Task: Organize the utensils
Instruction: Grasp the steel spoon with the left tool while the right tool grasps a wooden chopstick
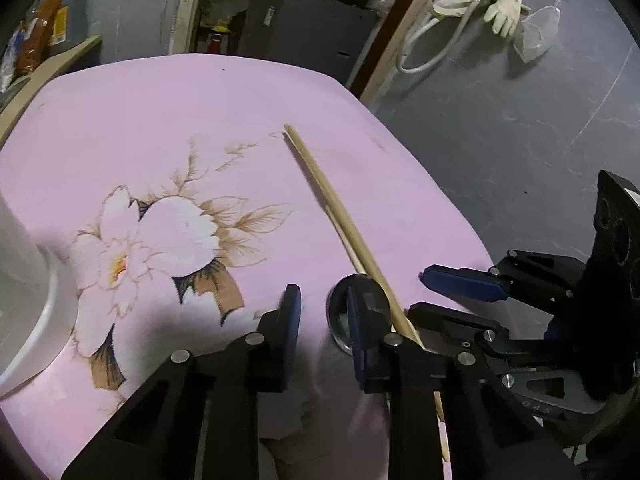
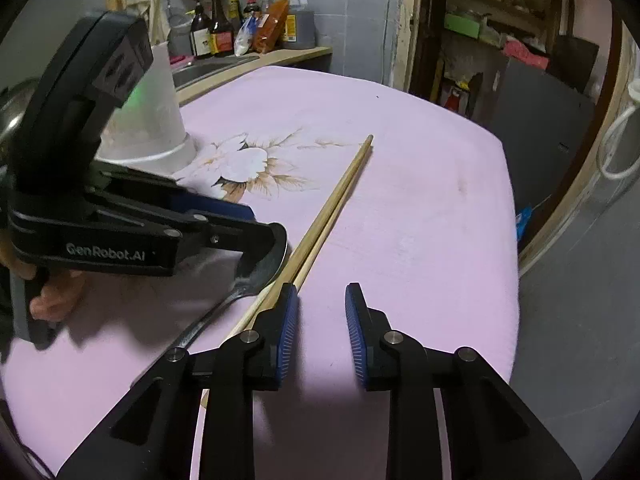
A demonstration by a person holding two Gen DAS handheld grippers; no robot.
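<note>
**Left jaws** (image 1: 325, 324): mine, pointing steeply down at the table, on the side of the printed flower (image 1: 152, 240) nearest my cameras. The pads stand a narrow gap apart, and only pink cloth (image 1: 140, 112) shows between them. They grip nothing.

**Right jaws** (image 2: 322, 330): mine, also tilted down, further from the flower than the left pair and close beside them. The gap is narrow, with bare cloth between the pads. They hold nothing.

**Spoon** (image 2: 224, 308): metal, lying flat on the cloth, on the near side of the flower. One finger of my left jaws sits over its bowl, outside the gap. I cannot tell whether the finger touches it. The handle runs back toward my right wrist camera.

**Chopsticks** (image 1: 336, 208): a wooden pair, lying side by side and touching along their length. They lie just beside the flower, on the side away from the white container. Their far tips reach past the flower's brown sprigs. The near ends pass close by the spoon bowl and run behind one finger of my right jaws, not between the pads.

**White container** (image 2: 148, 120): upright, standing at the edge of the flower opposite the chopsticks.

**Hand** (image 2: 52, 300): a person's fingers wrapped on the left gripper's handle, nearer the camera than the flower.

**Bottles** (image 2: 216, 28): a row on a counter, well beyond the flower, off the cloth.
</note>
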